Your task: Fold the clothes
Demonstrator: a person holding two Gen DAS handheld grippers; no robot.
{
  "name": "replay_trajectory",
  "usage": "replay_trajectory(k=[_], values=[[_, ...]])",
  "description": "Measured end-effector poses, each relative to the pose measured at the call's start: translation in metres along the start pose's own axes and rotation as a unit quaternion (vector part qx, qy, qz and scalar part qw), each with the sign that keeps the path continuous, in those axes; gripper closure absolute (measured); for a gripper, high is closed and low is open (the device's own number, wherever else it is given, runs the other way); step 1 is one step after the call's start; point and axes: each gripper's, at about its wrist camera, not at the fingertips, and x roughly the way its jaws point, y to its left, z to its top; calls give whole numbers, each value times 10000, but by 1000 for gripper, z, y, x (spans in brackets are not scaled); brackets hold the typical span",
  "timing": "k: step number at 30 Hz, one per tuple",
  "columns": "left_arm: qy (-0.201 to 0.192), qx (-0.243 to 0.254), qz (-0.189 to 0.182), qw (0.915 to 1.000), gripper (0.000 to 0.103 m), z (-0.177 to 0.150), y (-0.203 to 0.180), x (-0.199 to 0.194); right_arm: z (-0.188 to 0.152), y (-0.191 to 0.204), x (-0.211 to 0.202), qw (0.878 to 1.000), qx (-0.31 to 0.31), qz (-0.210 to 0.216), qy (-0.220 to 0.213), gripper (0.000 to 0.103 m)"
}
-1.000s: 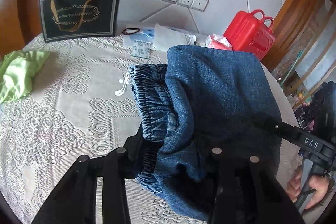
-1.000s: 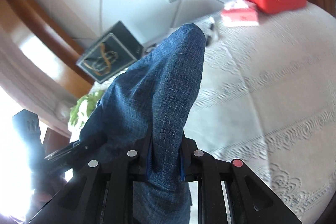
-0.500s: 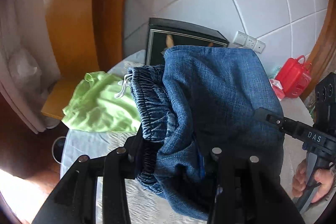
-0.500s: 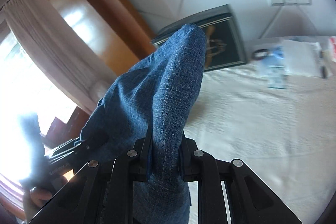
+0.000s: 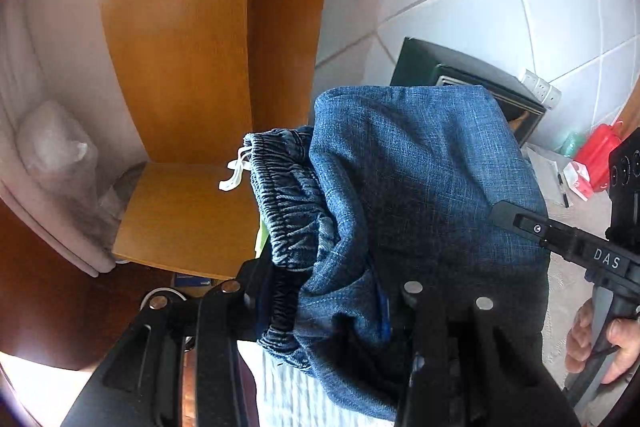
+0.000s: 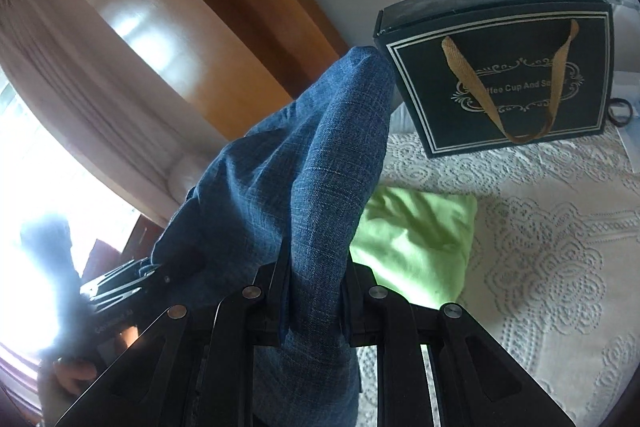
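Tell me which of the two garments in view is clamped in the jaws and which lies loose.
The blue denim shorts are clamped, pinched by the right gripper and the left gripper. The lime-green garment lies loose on the lace tablecloth, untouched.

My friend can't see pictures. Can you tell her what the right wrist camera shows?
The right tool pinches a fold of blue denim shorts held up over a lace tablecloth. Behind lie a green cloth and a dark gift box.
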Motion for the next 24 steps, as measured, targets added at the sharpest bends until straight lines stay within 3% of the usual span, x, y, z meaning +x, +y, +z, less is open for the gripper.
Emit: replay_trajectory(k=[2,4,6,8,13,20,24], values=[[167,61,183,9997,49,-3,10,27,1,-2,21,9998,-13,-172,120,82],[565,228,564,9965,35,-13,16,57,0,-10,49,9970,-214,-645,366,66],[815,241,565,9948,31,-24,20,77,-6,-18,70,9910,-356,-1133,620,20],[797,184,498,9954,23,-30,20,80,-12,-26,83,9865,-409,-1359,817,8],[696,89,435,9966,21,-36,16,67,-22,-34,94,9831,-361,-1465,1037,2],[789,-148,222,9965,21,-33,3,35,-34,-17,51,9857,-598,-1397,729,1],[768,-219,418,9959,21,-33,-8,23,-45,-11,35,9827,-757,-1523,727,1]])
